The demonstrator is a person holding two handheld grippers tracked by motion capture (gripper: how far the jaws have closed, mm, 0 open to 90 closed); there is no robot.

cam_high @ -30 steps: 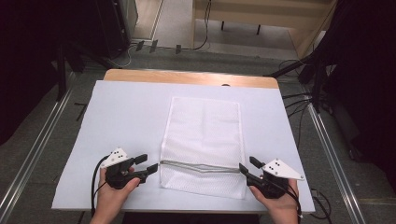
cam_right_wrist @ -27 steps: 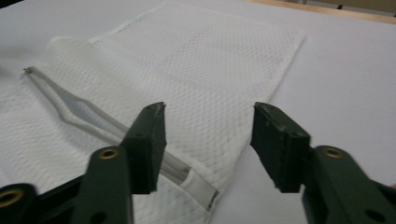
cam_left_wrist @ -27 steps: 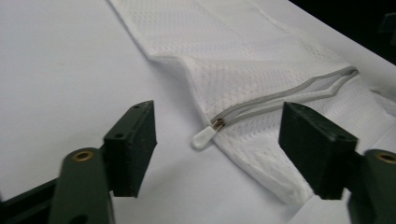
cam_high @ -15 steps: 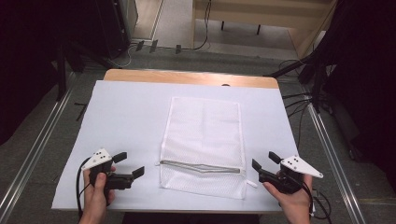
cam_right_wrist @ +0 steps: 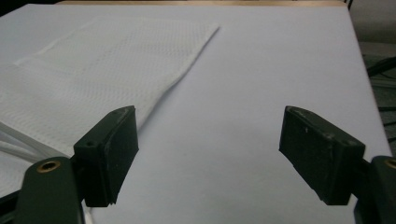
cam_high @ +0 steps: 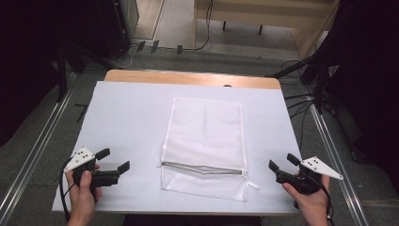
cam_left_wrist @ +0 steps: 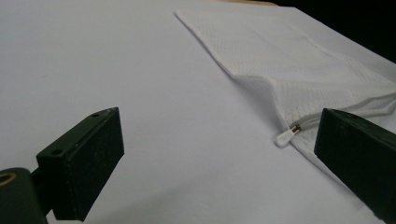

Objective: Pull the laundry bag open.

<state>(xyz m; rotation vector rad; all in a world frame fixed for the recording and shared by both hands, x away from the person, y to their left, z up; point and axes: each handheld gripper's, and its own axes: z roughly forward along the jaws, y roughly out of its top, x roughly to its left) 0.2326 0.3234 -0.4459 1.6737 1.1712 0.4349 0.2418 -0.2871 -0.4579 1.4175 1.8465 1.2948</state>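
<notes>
A white mesh zip bag [cam_high: 206, 146] lies flat at the middle of the table, its zipper opening [cam_high: 202, 168] running across near the front edge. My left gripper [cam_high: 113, 160] is open, near the front left, well clear of the bag. My right gripper [cam_high: 283, 162] is open at the front right, apart from the bag's right edge. The left gripper view shows the bag [cam_left_wrist: 299, 70] and its white zip pull [cam_left_wrist: 286, 136] between my open jaws. The right gripper view shows the bag [cam_right_wrist: 102, 70] to the left beyond my open jaws.
A white sheet [cam_high: 131, 122] covers the wooden table [cam_high: 188, 77]. Metal rails [cam_high: 33, 155] run along the floor on both sides, and cables [cam_high: 301, 101] trail by the right edge. Dark equipment stands at the back left.
Both hands have drawn outward and toward the front corners, away from the bag's zipper ends. The bag lies as it did.
</notes>
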